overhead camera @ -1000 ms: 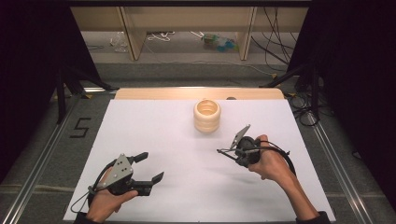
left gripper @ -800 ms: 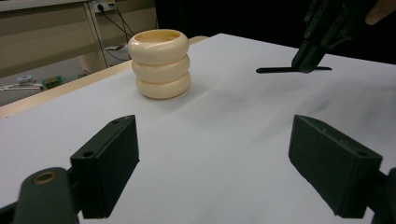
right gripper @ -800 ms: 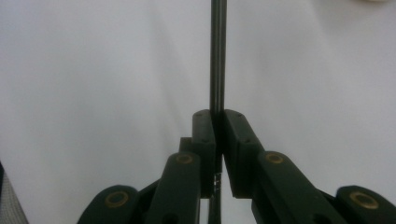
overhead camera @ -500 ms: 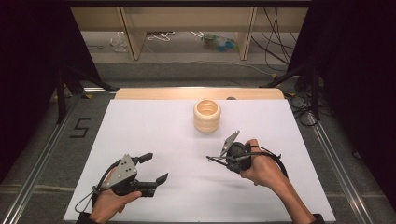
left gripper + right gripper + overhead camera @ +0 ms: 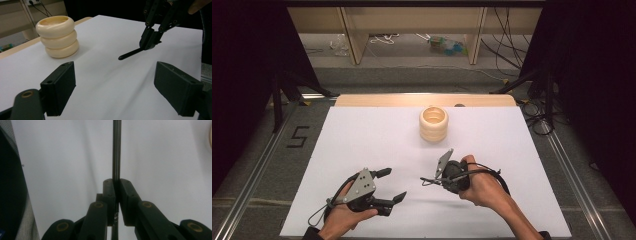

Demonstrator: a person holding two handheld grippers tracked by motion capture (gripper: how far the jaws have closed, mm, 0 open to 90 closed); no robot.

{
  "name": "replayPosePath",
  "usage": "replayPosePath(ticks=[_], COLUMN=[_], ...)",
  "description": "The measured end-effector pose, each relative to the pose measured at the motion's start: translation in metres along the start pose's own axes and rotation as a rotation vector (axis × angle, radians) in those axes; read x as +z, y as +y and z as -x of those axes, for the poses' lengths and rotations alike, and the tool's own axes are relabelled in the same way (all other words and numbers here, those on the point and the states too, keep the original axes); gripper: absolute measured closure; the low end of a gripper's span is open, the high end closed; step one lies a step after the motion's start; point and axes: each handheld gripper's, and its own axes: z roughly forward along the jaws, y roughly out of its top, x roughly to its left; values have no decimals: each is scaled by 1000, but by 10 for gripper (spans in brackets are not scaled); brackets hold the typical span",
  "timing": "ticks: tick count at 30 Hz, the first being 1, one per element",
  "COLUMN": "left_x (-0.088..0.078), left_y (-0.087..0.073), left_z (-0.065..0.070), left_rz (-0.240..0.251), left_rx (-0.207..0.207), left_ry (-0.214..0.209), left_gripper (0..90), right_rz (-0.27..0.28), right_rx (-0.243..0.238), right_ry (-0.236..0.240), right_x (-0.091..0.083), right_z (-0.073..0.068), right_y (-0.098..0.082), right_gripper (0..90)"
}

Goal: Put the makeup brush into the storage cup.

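A stack of three cream rings [image 5: 433, 123] [image 5: 58, 36] stands upright at the far middle of the white sheet [image 5: 362, 140]. My right gripper [image 5: 430, 180] [image 5: 117, 182] is shut on a thin dark rod [image 5: 116, 150] [image 5: 130, 53], which sticks out past its jaws and points left, low over the sheet, near of the rings. A sliver of the rings [image 5: 210, 135] shows at the right edge of the right gripper view. My left gripper [image 5: 393, 184] [image 5: 125, 92] lies at the near left, open, with nothing between its jaws, facing the right gripper [image 5: 151, 41] and the rod.
A wooden board [image 5: 377, 100] runs along the sheet's far edge. Metal rails [image 5: 259, 165] flank the table, and a "5" mark [image 5: 297, 136] sits at the left. Beyond are shelf legs [image 5: 354, 35], cables and dark drapes.
My right gripper has moved left and nearer with the rod still in its jaws. My left gripper has slid a little to the right, still open.
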Motion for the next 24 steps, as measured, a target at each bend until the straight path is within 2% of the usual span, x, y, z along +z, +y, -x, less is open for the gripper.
replayPosePath(ticks=[1,3,4,5,6,9,10,11,14,15,17,19,22,23,24], left_x=[2,8,10,12,14,20,22,24,31,32,34,36,38,38,39], left_y=[0,0,1,1,1,2,2,2,1,1,1,0,0,0,0], left_z=[1,3,3,4,4,6,5,7,9,10,12,14,16,16,16], left_rz=[-10,-22,-35,-43,-47,-68,-74,-79,-99,-109,-117,-132,-142,-145,-150], left_rx=[7,4,21,20,24,15,30,18,31,42,37,46,58,59,63], left_ry=[-7,-20,-25,-32,-38,-55,-67,-68,-92,-98,-105,-119,-128,-131,-131], left_gripper=[178,178,179,181,183,184,186,187,199,214,216,220,228,228,227], right_rz=[-16,-14,-13,-13,-7,-16,-20,-24,-23,-29,-26,-34,-31,-25,-38], right_rx=[-23,-40,-50,-51,-75,-70,-67,-71,-131,-124,-144,-129,-149,-172,-152], right_ry=[-11,-13,-11,-13,-16,-11,-11,-15,-18,-19,-12,-12,-17,-13,-9], right_x=[1,1,1,1,2,2,2,3,4,5,5,5,6,6,6], right_z=[-1,-3,-4,-5,-4,-9,-9,-11,-11,-14,-14,-17,-18,-18,-21], right_y=[2,3,4,4,5,7,8,8,10,11,11,12,14,14,15], right_gripper=[839,839,838,839,839,838,838,838,838,838,838,838,838,838,838])
